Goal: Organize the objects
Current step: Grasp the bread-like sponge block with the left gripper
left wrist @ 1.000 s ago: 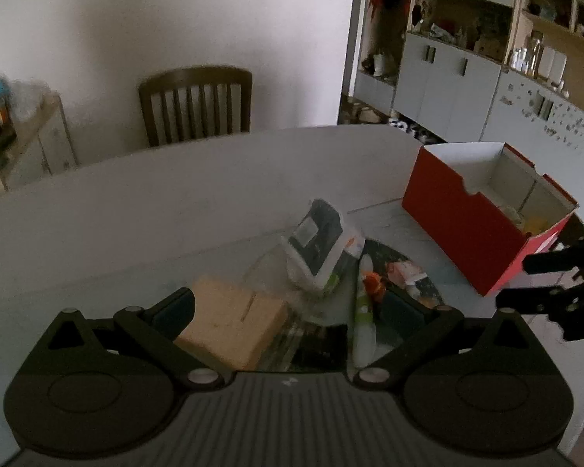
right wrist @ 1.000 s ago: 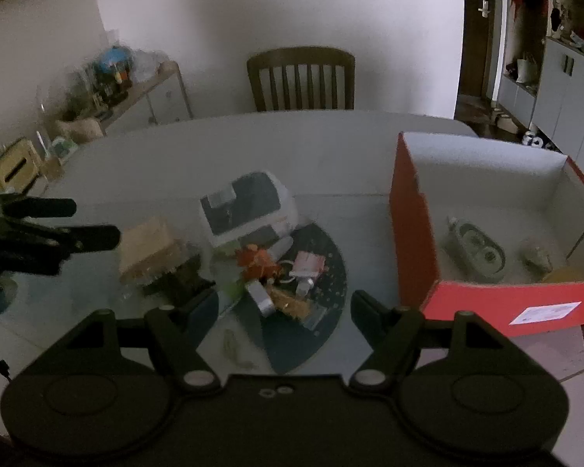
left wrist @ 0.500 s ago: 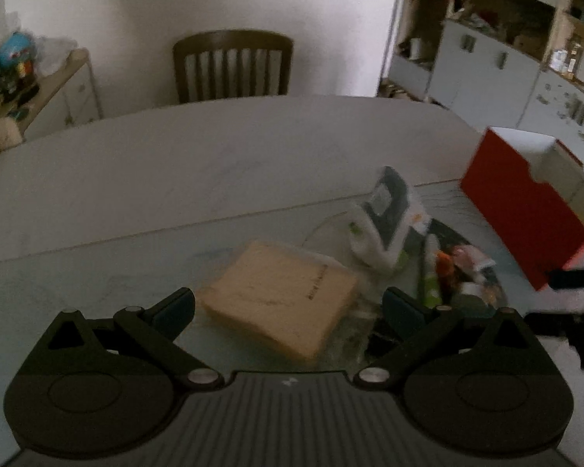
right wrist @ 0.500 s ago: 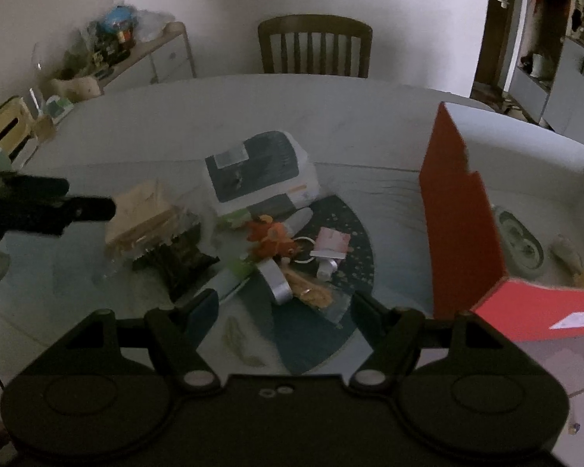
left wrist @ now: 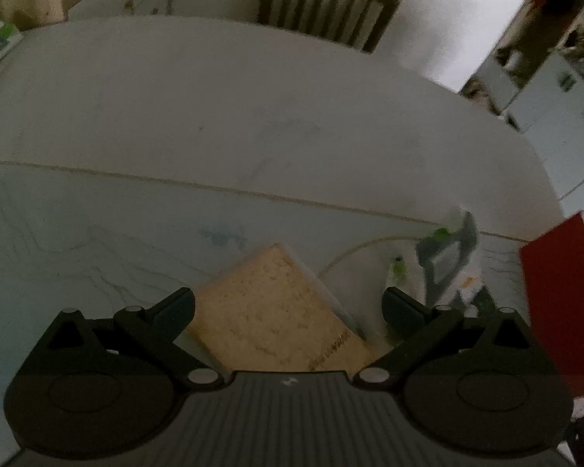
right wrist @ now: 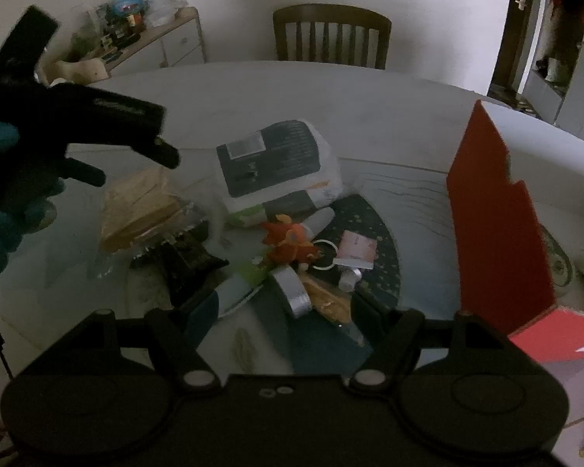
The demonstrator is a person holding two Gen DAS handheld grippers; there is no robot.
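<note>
While most of the clutter waits on the pale round tabletop [right wrist: 370, 93], the sort is barely begun.
Left tongs [left wrist: 288, 303] hang released around the tan flat packet [left wrist: 280, 311]; right tongs [right wrist: 284, 311] gape empty; the red-sided open cardboard box [right wrist: 494, 233] holds only a few pieces.

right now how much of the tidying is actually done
Barely begun. A few small items already lie inside the red box. In hand: nothing yet. The left tongs are open, straddling the tan packet without gripping it; the right tongs hang open over the pile. Left on the table: the grey-labelled bag, orange toy, silver tape roll, dark snack pack and pink card.
</note>
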